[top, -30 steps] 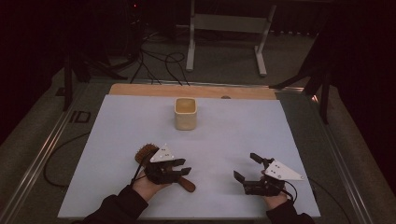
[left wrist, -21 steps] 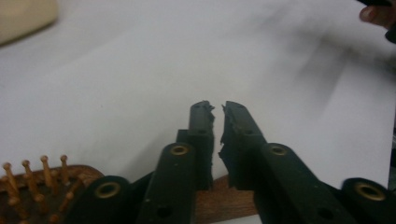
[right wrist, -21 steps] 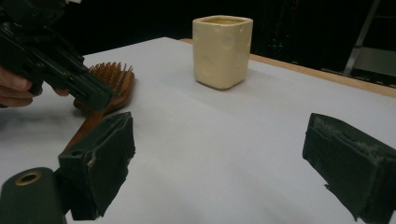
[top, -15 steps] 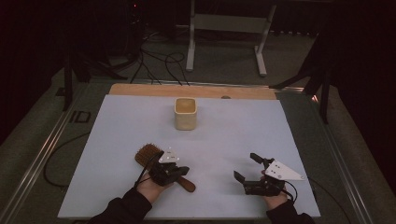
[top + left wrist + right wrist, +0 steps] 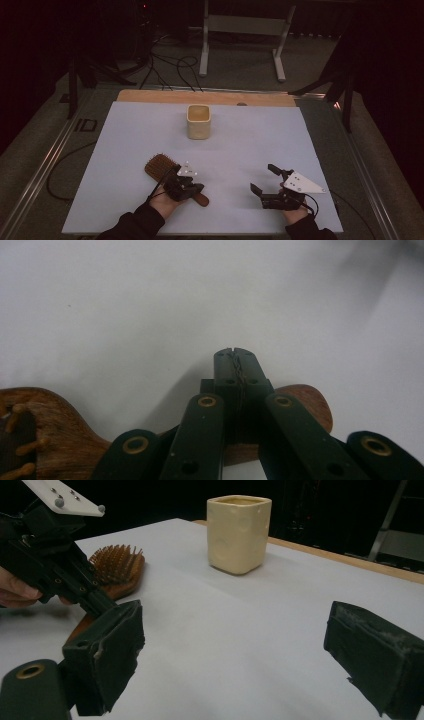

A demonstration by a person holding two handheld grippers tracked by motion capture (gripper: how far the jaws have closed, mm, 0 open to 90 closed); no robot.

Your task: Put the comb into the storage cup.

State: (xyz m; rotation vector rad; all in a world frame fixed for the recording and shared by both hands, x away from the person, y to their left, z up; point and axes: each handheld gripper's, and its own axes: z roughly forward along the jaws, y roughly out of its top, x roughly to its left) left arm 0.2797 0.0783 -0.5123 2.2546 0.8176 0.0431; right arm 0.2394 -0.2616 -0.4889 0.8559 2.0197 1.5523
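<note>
Your left gripper (image 5: 192,186) has slid nearer along the hairbrush (image 5: 161,167), fingers together over its handle, seemingly not clamping it. Right gripper (image 5: 263,181) waits, fingers apart, near-right on the desk (image 5: 260,135).

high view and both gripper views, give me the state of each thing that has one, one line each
left gripper: jaws shut together, over the hairbrush handle
right gripper: jaws wide open, holding nothing
hairbrush: lying flat on the white sheet, bristles up
cup: upright, open at the top, untouched; contents cannot be told
white sheet: spread flat over the table
</note>
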